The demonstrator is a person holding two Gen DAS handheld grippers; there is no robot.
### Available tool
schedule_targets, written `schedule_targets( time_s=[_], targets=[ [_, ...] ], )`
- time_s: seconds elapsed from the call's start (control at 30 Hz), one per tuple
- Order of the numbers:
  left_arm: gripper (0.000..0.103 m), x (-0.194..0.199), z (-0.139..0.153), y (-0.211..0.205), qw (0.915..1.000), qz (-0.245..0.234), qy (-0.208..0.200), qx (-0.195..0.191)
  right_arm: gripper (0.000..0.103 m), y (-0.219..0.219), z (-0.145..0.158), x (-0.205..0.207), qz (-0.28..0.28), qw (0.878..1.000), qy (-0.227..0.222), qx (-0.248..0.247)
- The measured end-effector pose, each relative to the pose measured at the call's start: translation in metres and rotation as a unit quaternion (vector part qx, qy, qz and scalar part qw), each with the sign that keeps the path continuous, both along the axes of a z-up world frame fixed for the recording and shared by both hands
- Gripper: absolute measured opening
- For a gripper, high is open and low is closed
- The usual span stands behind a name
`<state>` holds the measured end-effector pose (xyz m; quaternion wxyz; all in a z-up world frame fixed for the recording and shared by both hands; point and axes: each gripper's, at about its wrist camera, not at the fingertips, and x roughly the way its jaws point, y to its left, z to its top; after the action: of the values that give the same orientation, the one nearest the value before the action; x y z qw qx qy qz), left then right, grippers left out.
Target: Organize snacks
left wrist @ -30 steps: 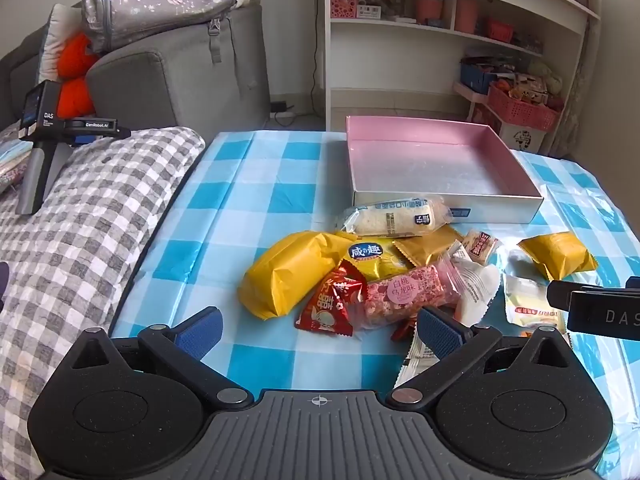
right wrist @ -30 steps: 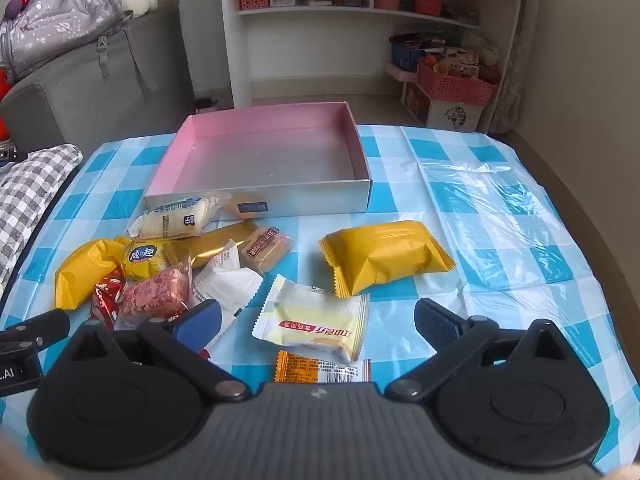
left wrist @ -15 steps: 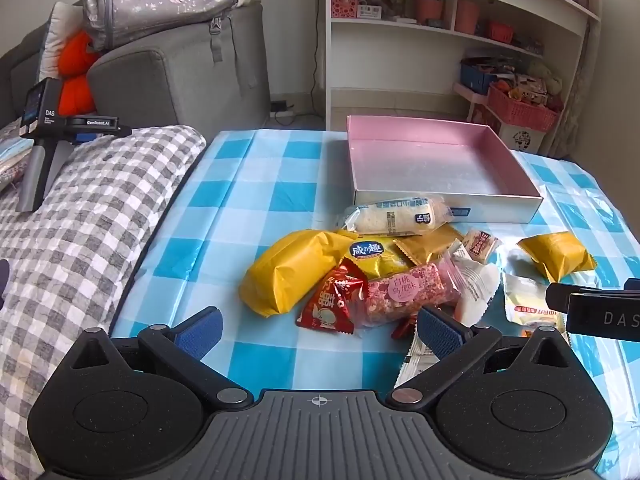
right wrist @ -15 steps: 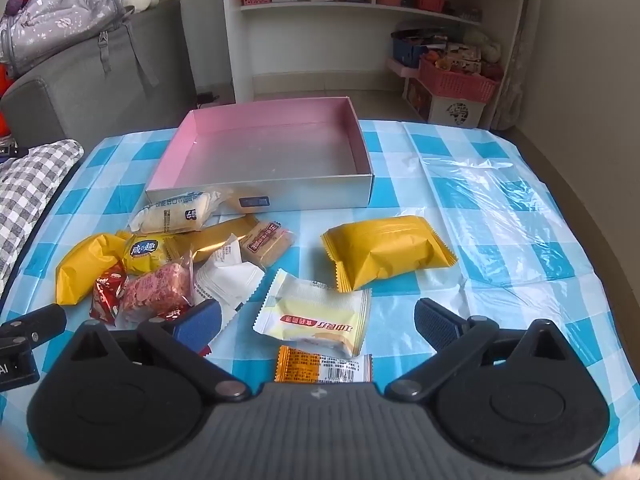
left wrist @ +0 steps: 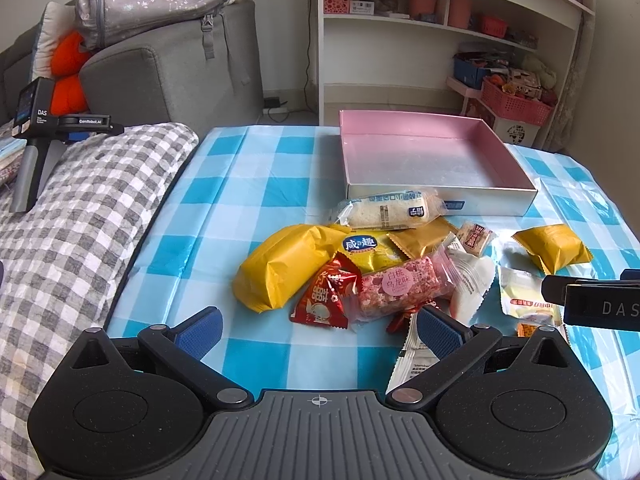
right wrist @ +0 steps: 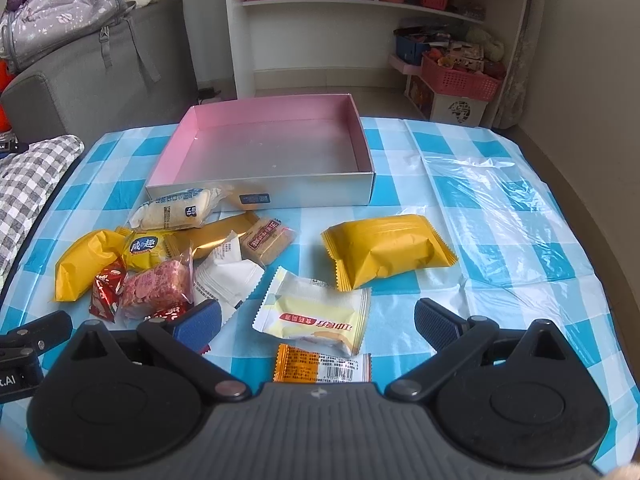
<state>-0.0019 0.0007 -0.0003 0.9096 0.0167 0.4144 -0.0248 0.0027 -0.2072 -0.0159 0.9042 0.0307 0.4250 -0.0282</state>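
Observation:
An empty pink box (left wrist: pixel 430 126) (right wrist: pixel 276 106) stands at the back of the blue checked table. Several wrapped snacks lie in front of it: a large yellow pack (left wrist: pixel 282 266), a red pack (left wrist: pixel 326 300), a pink bar (left wrist: pixel 398 286), a white roll (left wrist: pixel 386 210). A yellow pack (right wrist: pixel 386 250), a white-yellow pack (right wrist: pixel 316 312) and an orange packet (right wrist: pixel 320 368) lie before my right gripper (right wrist: pixel 318 320). My left gripper (left wrist: pixel 318 326) is open and empty just short of the red pack. My right gripper is open and empty over the white-yellow pack.
A grey checked cushion (left wrist: pixel 68 220) borders the table's left edge, with a spare gripper device (left wrist: pixel 38 136) on it. A grey sofa (left wrist: pixel 168 68) and white shelves (left wrist: pixel 440 20) stand behind. Clear plastic film (right wrist: pixel 500 216) lies on the right of the table.
Both grippers have edged slightly forward toward the snacks. Both stay open and nothing was picked up.

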Motion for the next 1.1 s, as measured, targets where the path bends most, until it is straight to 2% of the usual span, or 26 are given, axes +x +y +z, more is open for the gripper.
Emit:
schedule_targets(
  time_s=[0.93, 1.03, 1.1],
  targets=[
    [0.103, -0.002, 0.001, -0.001, 1.0000, -0.005, -0.002, -0.001, 0.103, -0.007, 0.006, -0.001, -0.005, 1.000, -0.004, 0.010],
    [0.103, -0.001, -0.002, -0.003, 0.9997, -0.018, 0.012, -0.007, 0.103, -0.005, 0.015, 0.005, 0.027, 1.000, -0.002, 0.011],
    [0.103, 0.001, -0.006, -0.002, 0.9990, -0.028, 0.028, -0.020, 0.103, -0.005, 0.026, 0.007, 0.050, 0.999, -0.017, 0.001]
  ],
)
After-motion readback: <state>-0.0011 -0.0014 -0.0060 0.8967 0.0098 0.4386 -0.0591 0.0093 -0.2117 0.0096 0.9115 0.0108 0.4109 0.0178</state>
